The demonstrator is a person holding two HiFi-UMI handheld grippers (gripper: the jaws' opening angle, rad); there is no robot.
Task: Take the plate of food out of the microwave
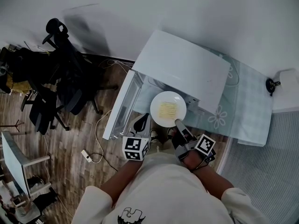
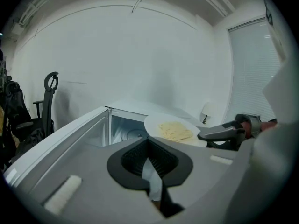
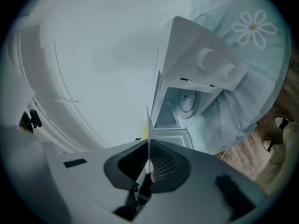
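Right gripper view: the plate (image 3: 148, 127) stands edge-on, clamped between the fingers (image 3: 164, 164), outside the microwave (image 3: 187, 92)

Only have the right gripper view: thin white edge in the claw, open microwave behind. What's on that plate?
Observer: Head view shows flat pale yellow food on the plate; the right claw pinches its near rim.
Operator: Out of the microwave?
Observer: Looks so. From above, the plate sits just in front of the microwave, beside the open door.
Operator: Left claw?
Observer: The left claw is under the plate's left edge, jaws together, holding nothing.
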